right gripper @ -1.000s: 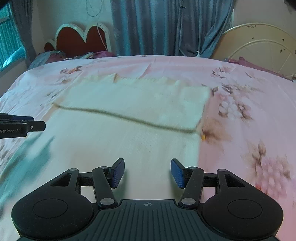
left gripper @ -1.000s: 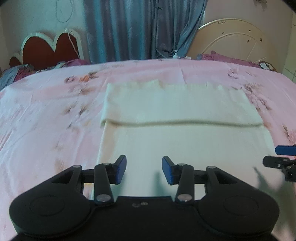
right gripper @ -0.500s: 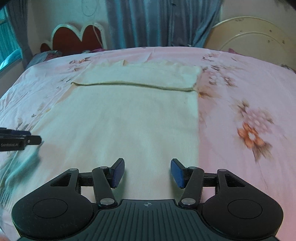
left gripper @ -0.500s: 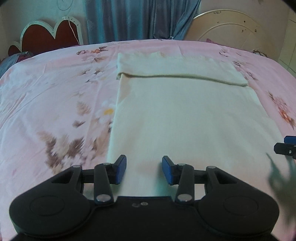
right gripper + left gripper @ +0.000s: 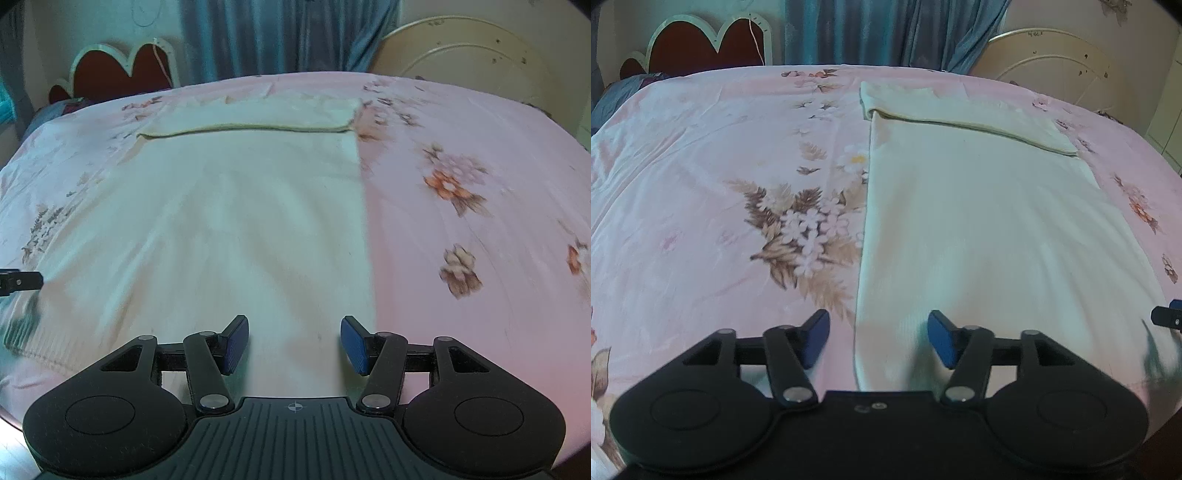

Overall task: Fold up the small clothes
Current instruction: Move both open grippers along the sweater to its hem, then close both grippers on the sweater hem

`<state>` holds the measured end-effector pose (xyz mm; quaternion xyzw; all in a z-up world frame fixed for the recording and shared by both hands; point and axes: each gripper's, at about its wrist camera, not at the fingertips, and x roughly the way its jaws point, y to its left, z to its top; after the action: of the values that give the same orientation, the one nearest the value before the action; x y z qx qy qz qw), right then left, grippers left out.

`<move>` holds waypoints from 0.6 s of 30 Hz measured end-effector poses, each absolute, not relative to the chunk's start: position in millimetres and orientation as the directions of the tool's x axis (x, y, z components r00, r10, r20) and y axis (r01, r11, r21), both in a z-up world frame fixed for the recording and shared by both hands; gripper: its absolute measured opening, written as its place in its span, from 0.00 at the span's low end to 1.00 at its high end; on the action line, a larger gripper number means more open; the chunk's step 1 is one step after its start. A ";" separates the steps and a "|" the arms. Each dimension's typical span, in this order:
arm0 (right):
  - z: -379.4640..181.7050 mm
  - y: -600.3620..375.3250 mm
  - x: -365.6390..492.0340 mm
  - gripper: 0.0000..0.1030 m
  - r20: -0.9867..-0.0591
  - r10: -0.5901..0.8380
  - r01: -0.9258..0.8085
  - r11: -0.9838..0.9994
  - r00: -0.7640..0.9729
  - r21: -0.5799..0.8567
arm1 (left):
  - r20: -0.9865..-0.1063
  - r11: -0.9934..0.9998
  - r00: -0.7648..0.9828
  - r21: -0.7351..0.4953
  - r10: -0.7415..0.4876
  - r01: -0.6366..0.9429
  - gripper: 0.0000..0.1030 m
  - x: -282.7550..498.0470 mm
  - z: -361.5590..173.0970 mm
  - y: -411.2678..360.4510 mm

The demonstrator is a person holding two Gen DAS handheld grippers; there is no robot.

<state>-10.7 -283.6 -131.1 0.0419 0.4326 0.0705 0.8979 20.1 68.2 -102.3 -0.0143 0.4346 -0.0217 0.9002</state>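
A cream garment (image 5: pixel 979 221) lies flat on the pink floral bedsheet (image 5: pixel 701 166), its far end folded over in a band (image 5: pixel 960 110). My left gripper (image 5: pixel 877 338) hovers over the garment's near left edge; its jaws are opening and hold nothing. In the right wrist view the same cream garment (image 5: pixel 236 221) fills the middle, with the folded band (image 5: pixel 258 114) at the far end. My right gripper (image 5: pixel 293 345) hangs open over the garment's near right edge, nothing between its pads. Each gripper's tip peeks into the other's view: the right gripper (image 5: pixel 1167 315), the left gripper (image 5: pixel 18 282).
A red scalloped headboard (image 5: pixel 698 40) and blue curtain (image 5: pixel 886 33) stand beyond the bed. A round cream frame (image 5: pixel 1060 66) leans at the back right. Bedding is bunched at the far left (image 5: pixel 617 88). The sheet's near edge drops off at bottom left (image 5: pixel 14 402).
Both grippers have drawn back toward the garment's near end, so the folded band now looks farther away. The left gripper's jaws have spread wider; the right's gap is unchanged.
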 end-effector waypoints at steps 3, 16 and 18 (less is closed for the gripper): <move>-132.3 -285.9 -20.8 0.62 -0.774 0.140 -0.051 0.989 0.617 0.138 | -0.780 0.998 0.623 -0.051 -0.062 0.036 0.60 12.2 -103.2 70.5; -132.5 -297.1 -51.2 0.78 -0.775 0.045 0.076 0.990 0.631 0.120 | -0.787 0.987 0.597 -0.146 -0.158 0.068 0.58 -8.3 -111.3 88.8; -134.1 -299.2 -54.3 0.78 -0.777 0.036 0.093 0.988 0.628 0.121 | -0.787 0.983 0.591 -0.169 -0.179 0.072 0.56 -9.5 -112.6 90.8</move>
<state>-54.3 -299.2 -134.1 0.0750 0.4309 -0.0158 0.8991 -9.5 90.8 -112.6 -0.0597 0.4466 -0.0704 0.8900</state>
